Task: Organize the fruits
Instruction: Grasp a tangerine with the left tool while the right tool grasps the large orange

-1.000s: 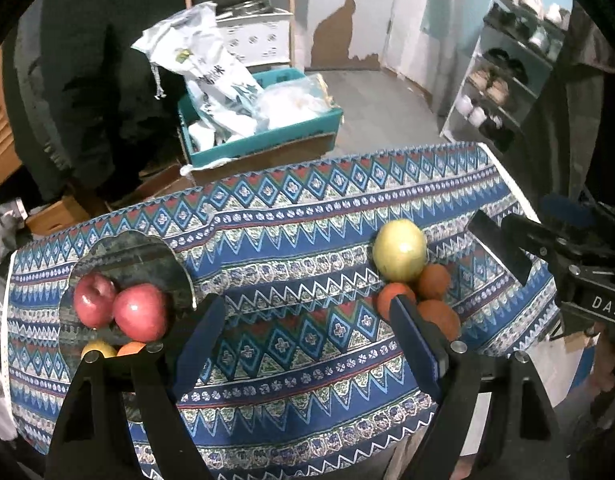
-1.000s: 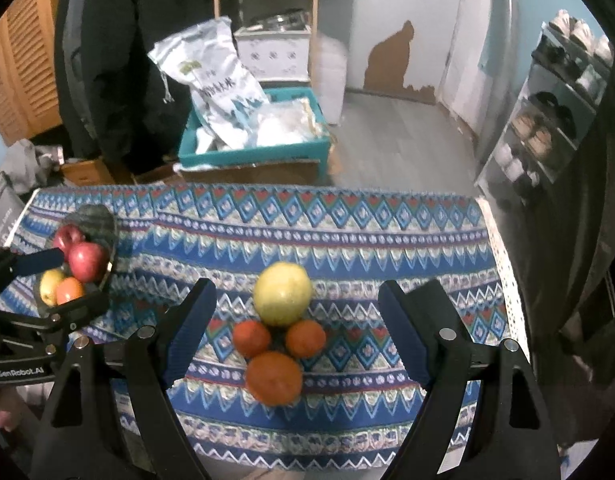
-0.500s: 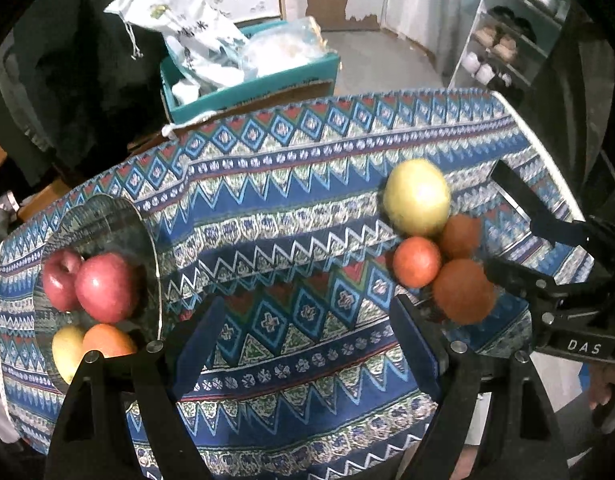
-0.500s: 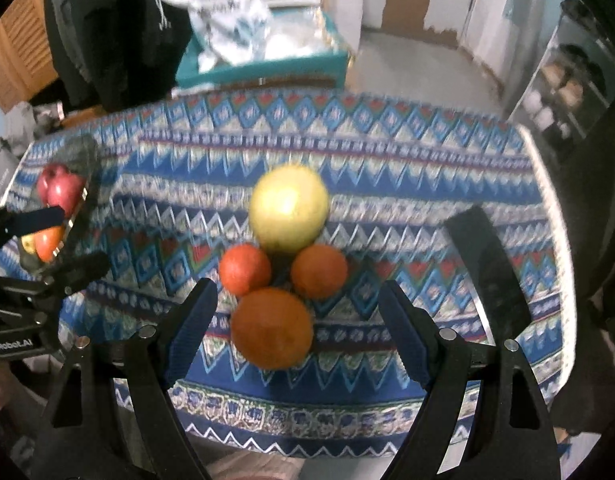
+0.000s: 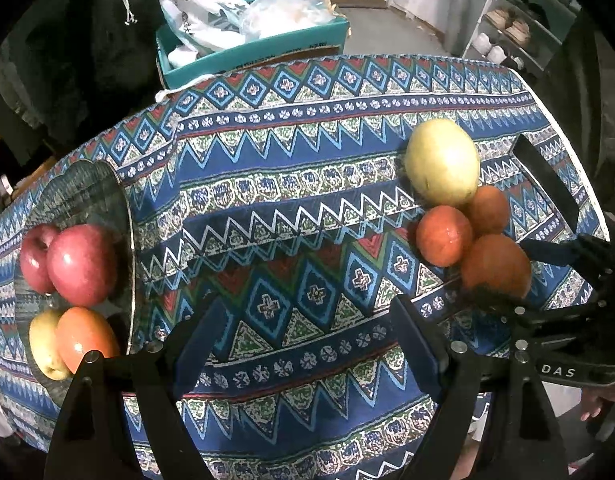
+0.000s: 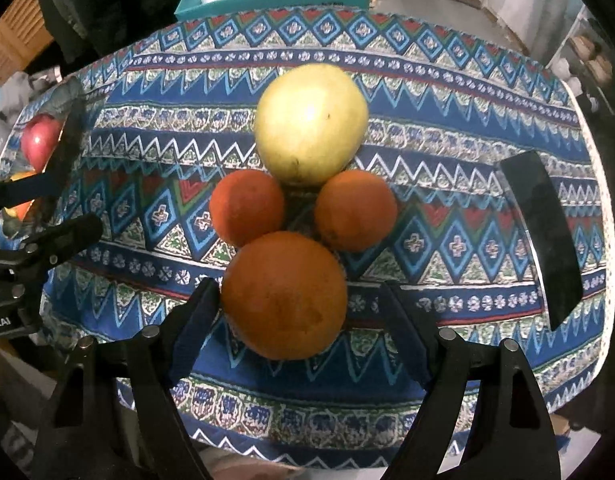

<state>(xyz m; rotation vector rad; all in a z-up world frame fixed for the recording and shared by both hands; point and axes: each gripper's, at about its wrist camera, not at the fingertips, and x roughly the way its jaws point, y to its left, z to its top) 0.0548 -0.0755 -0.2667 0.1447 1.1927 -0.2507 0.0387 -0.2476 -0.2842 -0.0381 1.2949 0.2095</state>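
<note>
- The right tool (image 6: pixel 297 312) stands wide open at the near edge of the tabletop (image 6: pixel 447 92), its fingers to either side of the large orange (image 6: pixel 283 294); the left pad looks to be just touching the peel, the right one stands apart from it.
- That orange is the nearest of a tight cluster toward the tabletop's right end: two smaller oranges (image 6: pixel 246 207) just behind it, and a big yellow-green fruit (image 6: pixel 311 124) at the back.
- The left tool (image 5: pixel 307 340) hangs wide open and empty over the middle of the near edge, beside a glass plate (image 5: pixel 83 192) at the left end that already carries two red apples (image 5: pixel 81 264), a yellow fruit and an orange one.
- The large orange looks firm, round and moderately heavy, with a dimpled peel that should give fair grip; it will likely roll if nudged off-centre.
- Best hold, by the look of it: across the widest middle, pads level, squeezed gently enough not to bruise.
- The neighbours sit so close that lifting it may set them rolling.
- A dark flat object (image 6: pixel 541 232) lies near the right edge.
</note>
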